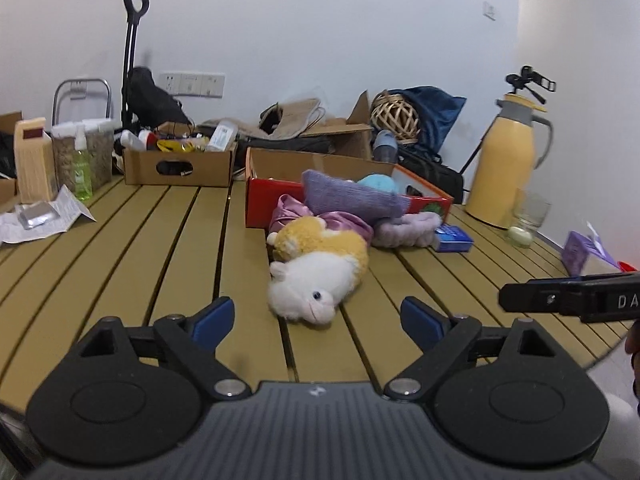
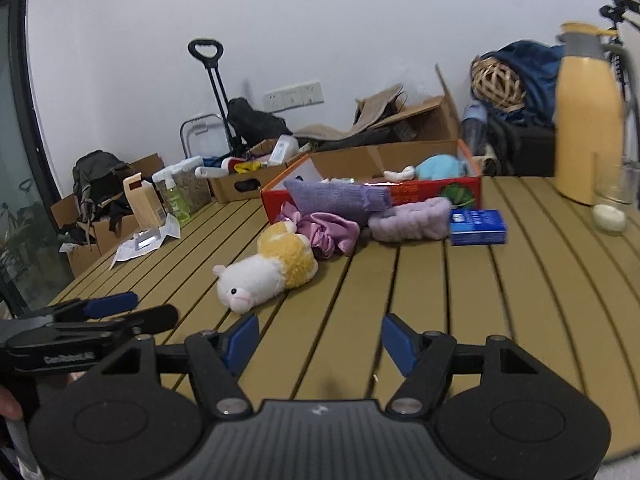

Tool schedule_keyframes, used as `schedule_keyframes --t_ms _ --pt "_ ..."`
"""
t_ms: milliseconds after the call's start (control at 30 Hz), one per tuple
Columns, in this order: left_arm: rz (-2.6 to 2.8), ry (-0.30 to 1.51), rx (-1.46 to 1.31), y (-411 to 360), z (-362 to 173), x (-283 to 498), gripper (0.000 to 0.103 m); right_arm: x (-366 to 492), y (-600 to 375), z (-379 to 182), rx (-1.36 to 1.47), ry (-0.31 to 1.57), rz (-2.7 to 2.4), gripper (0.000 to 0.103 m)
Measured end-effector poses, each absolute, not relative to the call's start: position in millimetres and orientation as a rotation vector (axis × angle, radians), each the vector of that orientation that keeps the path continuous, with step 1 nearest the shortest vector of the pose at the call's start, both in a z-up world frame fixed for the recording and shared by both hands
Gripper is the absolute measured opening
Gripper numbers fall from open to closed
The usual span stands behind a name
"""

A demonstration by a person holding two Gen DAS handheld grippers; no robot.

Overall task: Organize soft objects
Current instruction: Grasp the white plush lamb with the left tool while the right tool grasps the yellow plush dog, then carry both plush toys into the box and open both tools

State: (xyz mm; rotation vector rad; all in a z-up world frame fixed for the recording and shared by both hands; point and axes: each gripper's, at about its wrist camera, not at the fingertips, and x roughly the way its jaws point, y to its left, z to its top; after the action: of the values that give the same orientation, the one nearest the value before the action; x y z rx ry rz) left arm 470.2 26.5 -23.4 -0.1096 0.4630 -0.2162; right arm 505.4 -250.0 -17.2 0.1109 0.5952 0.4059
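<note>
Just ahead of the released left tongs [image 1: 316,318], nearer than the released right tongs [image 2: 318,340], the plush toy [image 1: 318,272] lies lengthwise toward the red box [image 1: 266,204].

Plush toy [image 1: 316,276] lies on the slatted table [image 1: 160,240], just before the left gripper [image 1: 318,314] — nothing between its fingers. Behind the plush, touching it: satin cloth [image 1: 344,220]. Behind that, the open box [image 1: 272,200], with a knit piece [image 1: 348,196] draped over its front wall. Headband [image 1: 408,230] right of the cloth; small carton [image 1: 454,238] just beside the headband, further right. Flask [image 1: 504,160] far right, a glass [image 1: 530,208] before it. Right gripper [image 2: 318,344] over bare table.
</note>
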Motion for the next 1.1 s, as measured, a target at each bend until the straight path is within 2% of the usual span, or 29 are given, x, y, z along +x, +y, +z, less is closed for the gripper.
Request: schedule_keyframes --t_ms 100,267,333,433,467,633,733,1100 --pt "-0.214 0.486 -0.148 31 -32 500 0.086 540 -236 -21 0.109 0.600 0.429 0.067" --pt "-0.207 0.566 -0.232 37 -50 537 0.066 604 -207 -28 0.104 0.608 0.485 0.067" --pt "-0.235 0.584 -0.288 43 -57 545 0.063 626 -194 -32 0.107 0.606 0.515 0.066" --pt "-0.264 0.605 -0.329 45 -62 549 0.052 655 -179 -44 0.146 0.641 0.556 0.053" --pt "-0.275 0.607 -0.342 46 -63 549 0.050 661 -175 -49 0.154 0.663 0.565 0.045" --pt "-0.285 0.600 -0.399 64 -62 540 0.047 639 -180 -51 0.153 0.674 0.573 0.041" --pt "-0.300 0.598 -0.455 69 -63 536 0.041 618 -195 -53 0.229 0.695 0.553 0.041" --pt "-0.310 0.582 -0.673 83 -65 546 0.043 605 -206 -56 0.325 0.693 0.516 0.038"
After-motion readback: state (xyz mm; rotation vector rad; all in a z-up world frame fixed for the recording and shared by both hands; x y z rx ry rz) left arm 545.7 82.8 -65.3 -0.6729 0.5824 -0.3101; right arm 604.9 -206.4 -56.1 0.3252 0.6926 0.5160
